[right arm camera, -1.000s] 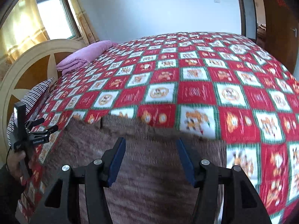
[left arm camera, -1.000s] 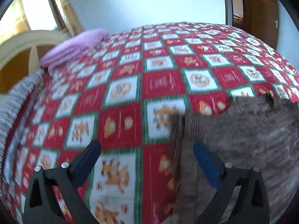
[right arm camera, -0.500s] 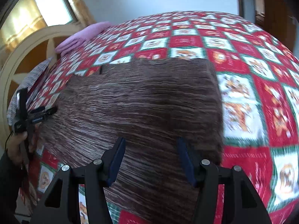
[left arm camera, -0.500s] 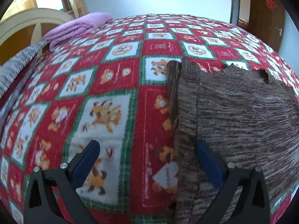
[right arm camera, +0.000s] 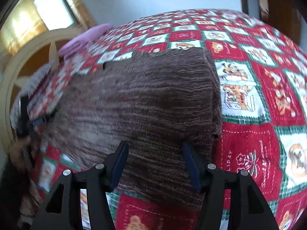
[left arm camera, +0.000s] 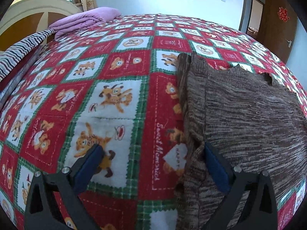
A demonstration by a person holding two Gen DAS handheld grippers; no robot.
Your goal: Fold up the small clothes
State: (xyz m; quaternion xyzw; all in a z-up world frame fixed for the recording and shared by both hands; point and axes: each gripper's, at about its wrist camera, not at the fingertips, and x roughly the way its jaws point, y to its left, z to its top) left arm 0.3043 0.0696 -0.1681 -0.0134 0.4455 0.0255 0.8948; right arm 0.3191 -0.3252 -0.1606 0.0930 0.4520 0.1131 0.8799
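A brown knitted garment (left arm camera: 245, 115) lies spread flat on the red patterned bedspread (left arm camera: 119, 72). In the left wrist view my left gripper (left arm camera: 151, 151) is open and empty, low over the bed; its right finger is at the garment's left edge near the front corner. In the right wrist view the garment (right arm camera: 145, 103) fills the middle. My right gripper (right arm camera: 154, 153) is open and empty, just above the garment's near edge by its right corner. The left gripper (right arm camera: 38, 121) shows blurred at the garment's far left side.
A folded purple blanket (left arm camera: 84, 20) lies at the head of the bed beside a cream headboard (left arm camera: 32, 5). A striped cloth (left arm camera: 21, 48) hangs at the left edge. A wooden door (left arm camera: 278, 25) stands at the back right.
Both grippers have dropped lower and closer to the bed, so the garment now looms larger. The left gripper's right finger has reached the garment's left edge. Both stayed open.
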